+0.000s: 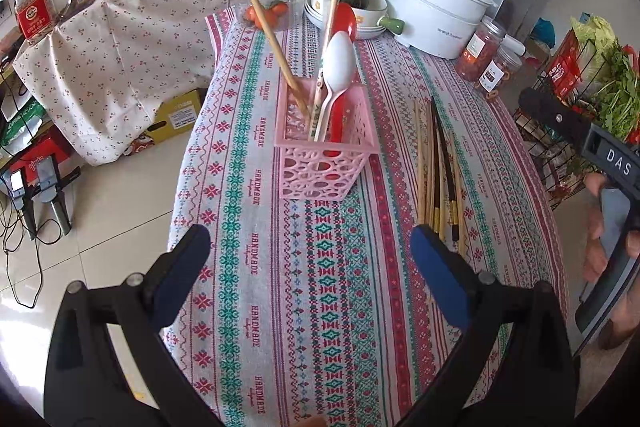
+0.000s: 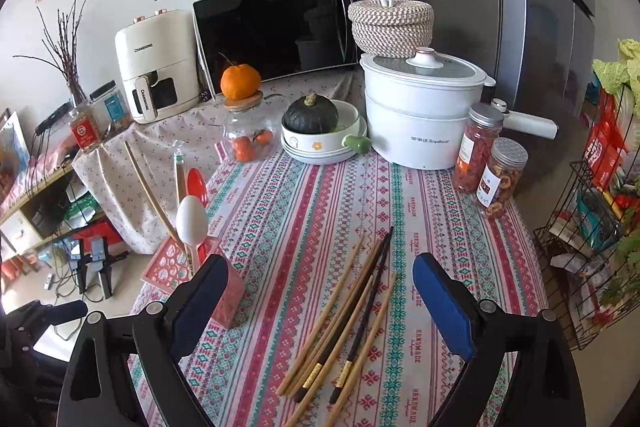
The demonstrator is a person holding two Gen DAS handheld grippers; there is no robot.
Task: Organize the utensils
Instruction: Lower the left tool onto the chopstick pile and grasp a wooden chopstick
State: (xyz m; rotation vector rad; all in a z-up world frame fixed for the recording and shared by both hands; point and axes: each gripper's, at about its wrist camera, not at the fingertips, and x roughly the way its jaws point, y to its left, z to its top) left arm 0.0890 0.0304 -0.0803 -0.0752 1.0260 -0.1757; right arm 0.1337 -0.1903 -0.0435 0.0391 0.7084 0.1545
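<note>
The task looked partly done: the pink utensil basket (image 1: 326, 147) on the worktop (image 1: 320, 307) already held a white spoon (image 1: 338, 67), a red spoon (image 1: 346, 23), a wrapped pair of chopsticks (image 1: 326, 55) and one bare wooden chopstick (image 1: 268, 31) leaning out to the left. A loose bundle of chopsticks (image 2: 344, 319), light wooden and dark with gold bands, lay flat on the cloth just right of the basket, apparently not yet put away. The right gripper (image 2: 320, 311) hovered directly above that bundle, jaws spread wide and holding nothing, the sticks lying between them. The left gripper (image 1: 310, 275), equally wide open and empty, faced the basket from nearer, with the bundle beside its right finger.
</note>
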